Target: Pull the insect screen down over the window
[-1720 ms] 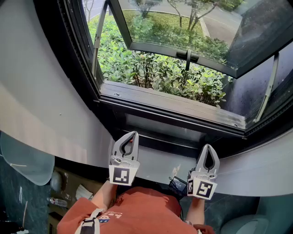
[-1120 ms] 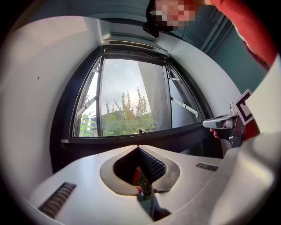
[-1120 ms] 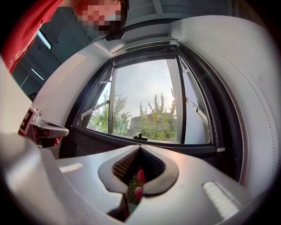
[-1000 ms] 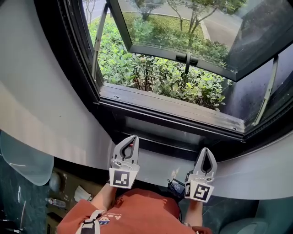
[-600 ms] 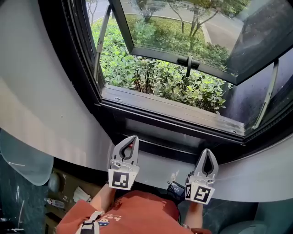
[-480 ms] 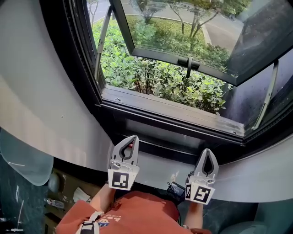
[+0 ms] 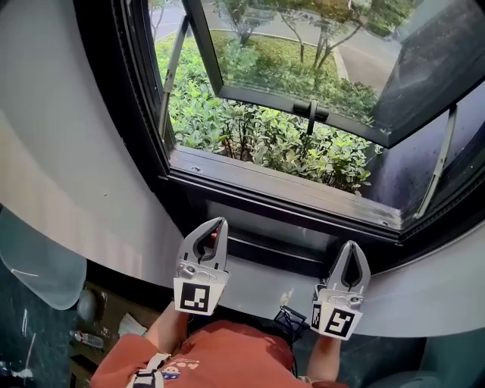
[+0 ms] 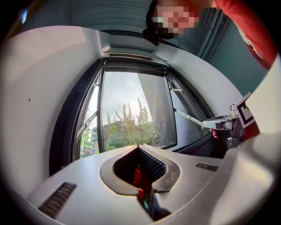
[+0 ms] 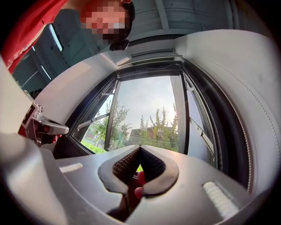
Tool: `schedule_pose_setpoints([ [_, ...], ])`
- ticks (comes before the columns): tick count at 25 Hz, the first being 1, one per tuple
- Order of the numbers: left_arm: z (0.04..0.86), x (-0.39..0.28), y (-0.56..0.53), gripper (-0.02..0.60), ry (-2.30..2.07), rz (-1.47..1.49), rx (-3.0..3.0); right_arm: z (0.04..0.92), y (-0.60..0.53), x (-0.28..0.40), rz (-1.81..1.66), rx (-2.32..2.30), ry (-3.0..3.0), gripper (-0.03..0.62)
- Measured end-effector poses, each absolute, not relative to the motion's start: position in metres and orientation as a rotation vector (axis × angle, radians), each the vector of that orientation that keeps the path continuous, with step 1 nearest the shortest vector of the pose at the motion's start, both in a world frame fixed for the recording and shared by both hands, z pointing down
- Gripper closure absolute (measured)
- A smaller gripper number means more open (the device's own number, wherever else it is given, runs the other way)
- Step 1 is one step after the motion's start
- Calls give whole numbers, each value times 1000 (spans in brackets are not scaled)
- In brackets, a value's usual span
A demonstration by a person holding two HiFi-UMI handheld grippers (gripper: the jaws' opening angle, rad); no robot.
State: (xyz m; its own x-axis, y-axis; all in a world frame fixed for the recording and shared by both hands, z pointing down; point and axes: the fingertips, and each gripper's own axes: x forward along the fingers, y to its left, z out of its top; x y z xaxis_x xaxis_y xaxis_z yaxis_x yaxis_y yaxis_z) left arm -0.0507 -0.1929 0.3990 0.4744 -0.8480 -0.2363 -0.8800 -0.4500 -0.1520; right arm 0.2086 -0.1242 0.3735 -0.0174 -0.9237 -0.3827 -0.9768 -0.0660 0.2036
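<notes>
Curved grey wall [image 7: 68, 197], dark window [image 7: 148, 114], sash [image 7: 303, 98] swung out over shrubs [image 7: 258, 140]. The opening is uncovered and no mesh shows. The screen is presumably rolled up in the top rail [image 9: 149, 65]. Left gripper [image 7: 215, 223] and right gripper [image 7: 351, 245] hang below the sill [image 7: 288, 189], jaws clenched on nothing. Risks: closed jaws cannot catch the screen's edge, and an uneven two-handed pull could skew it in its tracks.

place: indoor room at a ground-level opening, building type unclear | evidence: dark-framed window [image 7: 288, 189] swung open outward, set in a plain white wall [image 7: 68, 189] | outside: shrubs [image 7: 265, 140] just below the sill, trees [image 7: 326, 23] and a paved road [image 7: 371, 49] beyond
</notes>
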Motion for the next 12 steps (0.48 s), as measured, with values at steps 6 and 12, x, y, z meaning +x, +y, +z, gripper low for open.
schedule_pose_setpoints([
  [6,380,-51,-196,575,1471,224,-2433,347,-125,210,736,-2088,2018,585],
  [12,348,-53,-201,575,1447,293,-2369,314,-124,212,855,-2054,1972,585],
])
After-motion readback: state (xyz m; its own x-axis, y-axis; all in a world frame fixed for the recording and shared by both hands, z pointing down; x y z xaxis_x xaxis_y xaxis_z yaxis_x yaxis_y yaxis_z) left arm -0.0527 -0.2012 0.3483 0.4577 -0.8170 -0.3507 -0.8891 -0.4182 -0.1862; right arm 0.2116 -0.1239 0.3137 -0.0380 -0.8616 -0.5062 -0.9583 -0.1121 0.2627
